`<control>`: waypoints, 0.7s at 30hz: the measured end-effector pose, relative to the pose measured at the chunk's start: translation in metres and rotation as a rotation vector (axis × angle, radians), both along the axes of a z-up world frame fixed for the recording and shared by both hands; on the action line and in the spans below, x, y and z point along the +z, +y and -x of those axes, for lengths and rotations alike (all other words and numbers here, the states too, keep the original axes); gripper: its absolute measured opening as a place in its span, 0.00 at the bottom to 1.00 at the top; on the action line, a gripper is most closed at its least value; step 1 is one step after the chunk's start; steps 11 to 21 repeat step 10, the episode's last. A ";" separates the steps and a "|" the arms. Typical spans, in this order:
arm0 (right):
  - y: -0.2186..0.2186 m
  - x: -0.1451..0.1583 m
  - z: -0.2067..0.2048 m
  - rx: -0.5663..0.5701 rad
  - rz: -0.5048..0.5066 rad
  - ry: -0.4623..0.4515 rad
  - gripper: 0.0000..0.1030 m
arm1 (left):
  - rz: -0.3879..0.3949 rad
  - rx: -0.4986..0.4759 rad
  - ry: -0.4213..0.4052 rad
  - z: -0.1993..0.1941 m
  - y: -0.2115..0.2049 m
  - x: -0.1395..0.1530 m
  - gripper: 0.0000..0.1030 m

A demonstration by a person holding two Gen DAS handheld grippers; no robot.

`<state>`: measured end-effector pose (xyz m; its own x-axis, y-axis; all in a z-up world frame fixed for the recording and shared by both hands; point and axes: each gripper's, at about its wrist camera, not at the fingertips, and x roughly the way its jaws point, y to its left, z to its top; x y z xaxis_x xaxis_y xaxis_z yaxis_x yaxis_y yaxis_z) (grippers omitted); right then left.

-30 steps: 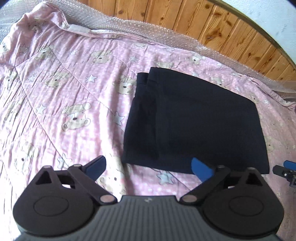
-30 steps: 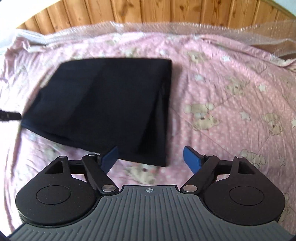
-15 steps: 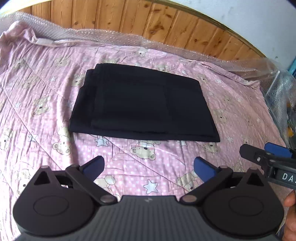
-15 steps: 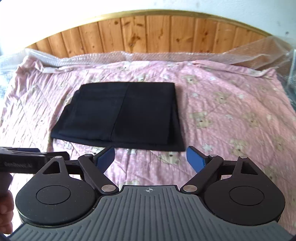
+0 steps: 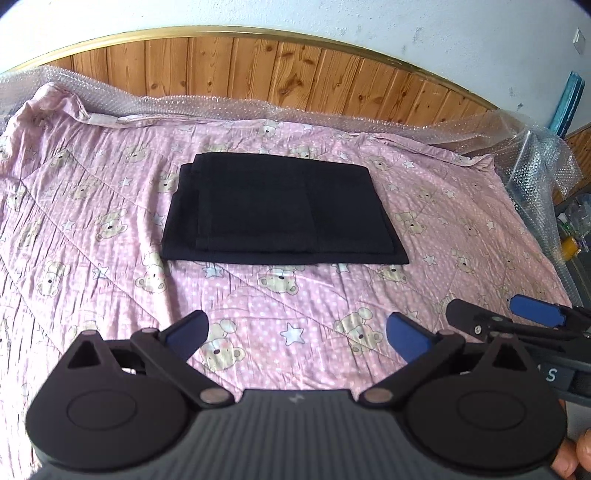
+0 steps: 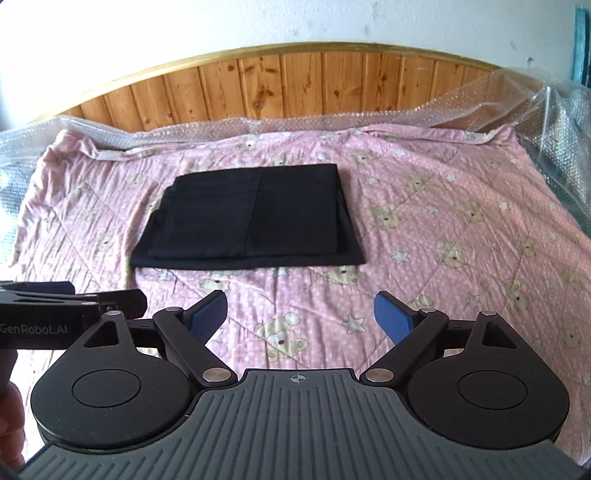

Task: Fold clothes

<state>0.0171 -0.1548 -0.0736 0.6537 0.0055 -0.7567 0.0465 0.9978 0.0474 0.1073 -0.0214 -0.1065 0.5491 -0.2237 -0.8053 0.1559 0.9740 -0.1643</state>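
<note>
The black garment point(image 5: 282, 210) lies folded flat in a neat rectangle on the pink bear-print quilt point(image 5: 110, 221), toward the wooden headboard point(image 5: 258, 70). From the left camera its stepped layers show along the left edge; the right camera shows a centre seam. Both claws hang on the near side of the garment, well apart from it, spread wide and empty: the left gripper point(image 5: 295, 332) and the right gripper point(image 6: 300, 314). Bubble wrap point(image 6: 480, 107) lines the quilt's far edge below a white wall point(image 6: 258, 22). Clutter right of the quilt is too small to make out.
</note>
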 end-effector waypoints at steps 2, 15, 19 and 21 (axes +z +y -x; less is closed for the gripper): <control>-0.004 0.001 0.000 0.001 0.004 0.001 0.86 | -0.028 0.016 0.007 0.007 0.000 -0.001 1.00; -0.029 0.044 -0.140 0.011 0.015 0.000 0.86 | -0.051 0.015 -0.001 0.023 0.000 0.004 1.00; -0.029 0.044 -0.140 0.011 0.015 0.000 0.86 | -0.051 0.015 -0.001 0.023 0.000 0.004 1.00; -0.029 0.044 -0.140 0.011 0.015 0.000 0.86 | -0.051 0.015 -0.001 0.023 0.000 0.004 1.00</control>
